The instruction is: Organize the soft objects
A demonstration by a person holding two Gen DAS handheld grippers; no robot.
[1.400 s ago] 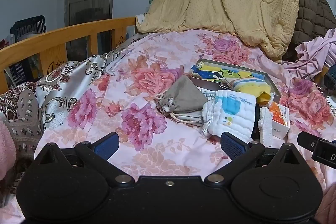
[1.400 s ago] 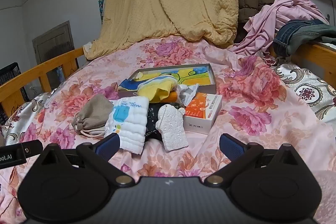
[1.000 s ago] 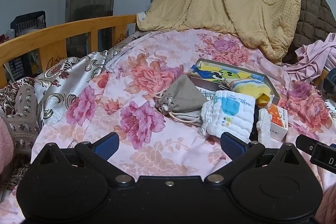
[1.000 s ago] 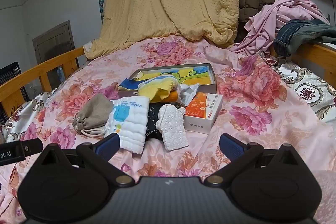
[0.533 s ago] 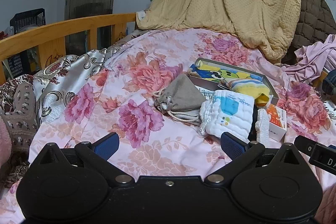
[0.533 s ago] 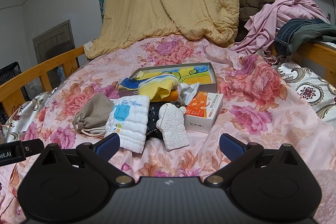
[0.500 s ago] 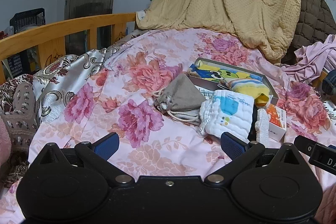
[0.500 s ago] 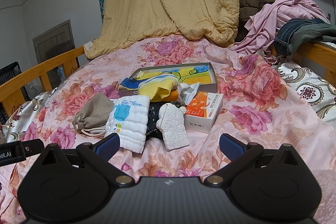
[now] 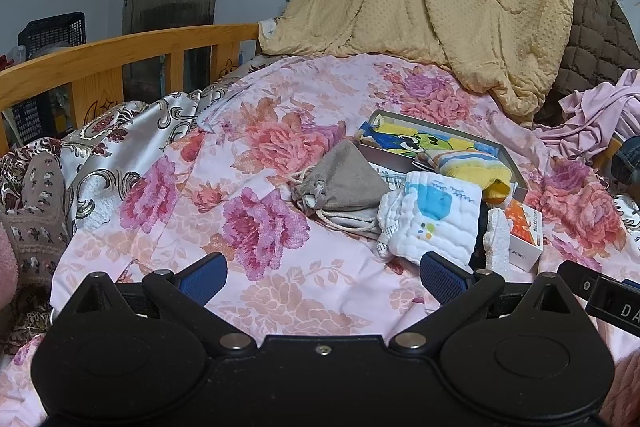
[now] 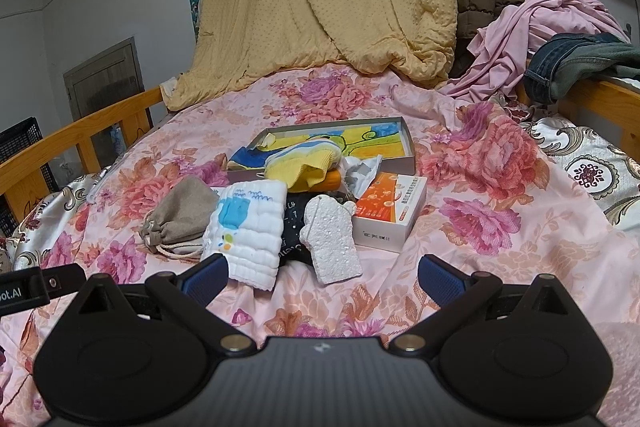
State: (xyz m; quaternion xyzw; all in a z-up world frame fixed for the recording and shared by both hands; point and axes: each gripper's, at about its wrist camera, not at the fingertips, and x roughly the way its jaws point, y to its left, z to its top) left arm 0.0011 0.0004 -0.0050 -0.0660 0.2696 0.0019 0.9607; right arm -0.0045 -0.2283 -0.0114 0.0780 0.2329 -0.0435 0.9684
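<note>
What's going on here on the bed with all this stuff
A person holds two grippers over a floral bedspread, and both are open and empty. The left gripper and right gripper hang short of a small pile: a grey drawstring pouch, a folded white cloth, a white mitt-shaped sponge, an orange box and a yellow striped sock at the edge of a shallow tray. Nothing has been picked up yet.

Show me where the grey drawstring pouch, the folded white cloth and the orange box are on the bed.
grey drawstring pouch (image 10: pixel 182 213), right wrist view, middle of its body.
folded white cloth (image 10: pixel 246 227), right wrist view, centre of the top fold.
orange box (image 10: pixel 390 205), right wrist view, its printed lid.
</note>
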